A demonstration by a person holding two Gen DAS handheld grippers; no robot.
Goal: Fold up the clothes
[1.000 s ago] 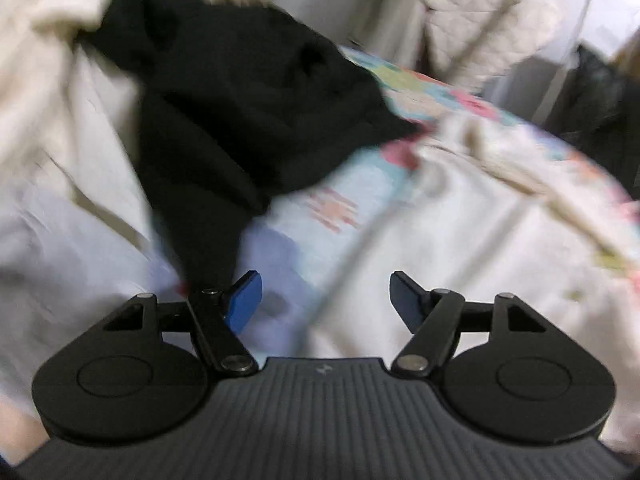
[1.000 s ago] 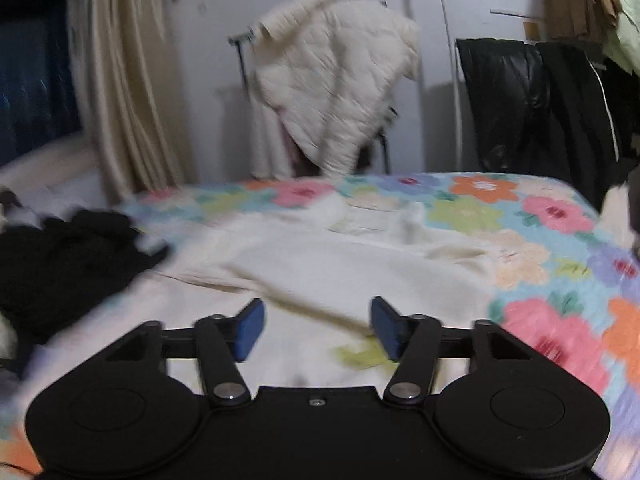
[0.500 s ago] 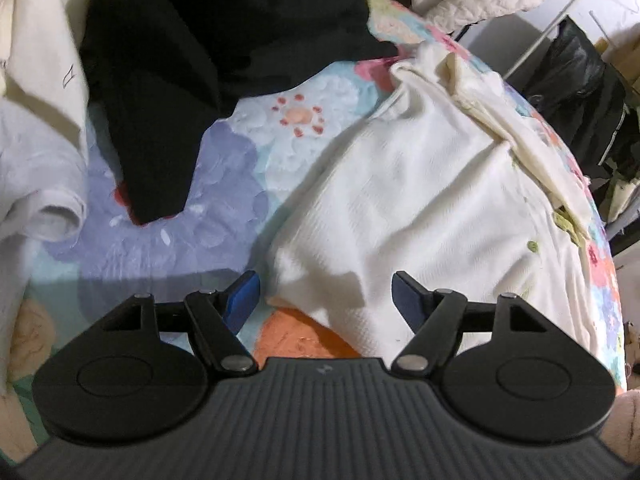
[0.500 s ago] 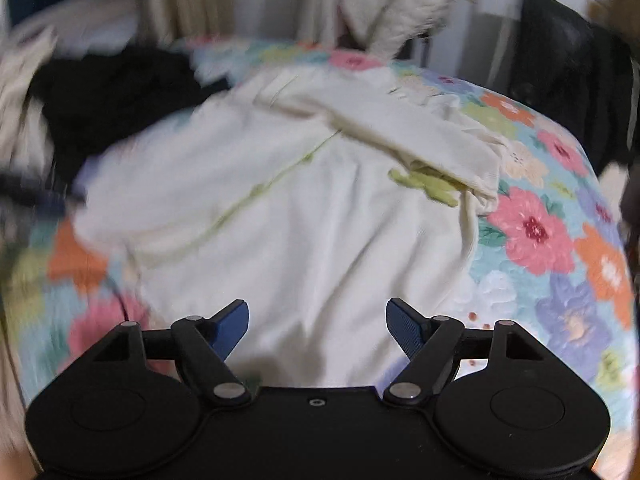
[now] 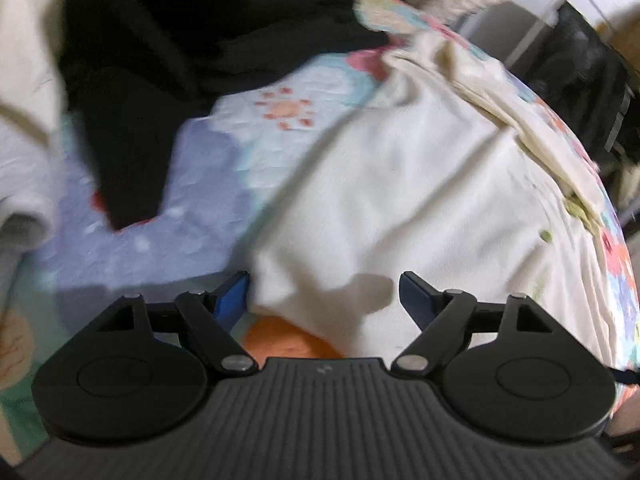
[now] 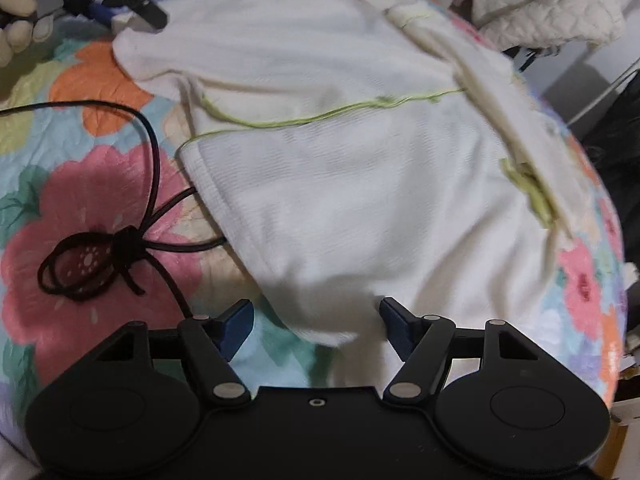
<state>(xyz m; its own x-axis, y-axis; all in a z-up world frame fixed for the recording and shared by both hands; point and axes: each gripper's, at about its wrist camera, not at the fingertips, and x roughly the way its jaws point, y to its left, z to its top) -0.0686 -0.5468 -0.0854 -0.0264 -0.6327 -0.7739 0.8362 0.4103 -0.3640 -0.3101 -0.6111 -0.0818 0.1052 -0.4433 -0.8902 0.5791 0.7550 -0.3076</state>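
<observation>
Both tools spread wide above a cream garment lying on a flower-print bed.

Nearest the right wrist camera, the right tool [image 6: 316, 322] is spread wide and holds nothing, its blue pads on either side of the lower hem of the cream garment [image 6: 360, 152], which lies spread over the floral bedspread [image 6: 80, 208]. A knotted black cord [image 6: 120, 244] lies on the bedspread beside the garment's edge. The left tool [image 5: 324, 300] is likewise wide and empty, poised at another corner of the same garment [image 5: 420, 184]. Farther off, a black garment [image 5: 180, 40] lies crumpled against the bedspread [image 5: 192, 184]. At the back, a quilted cream jacket [image 6: 548, 4] hangs.
</observation>
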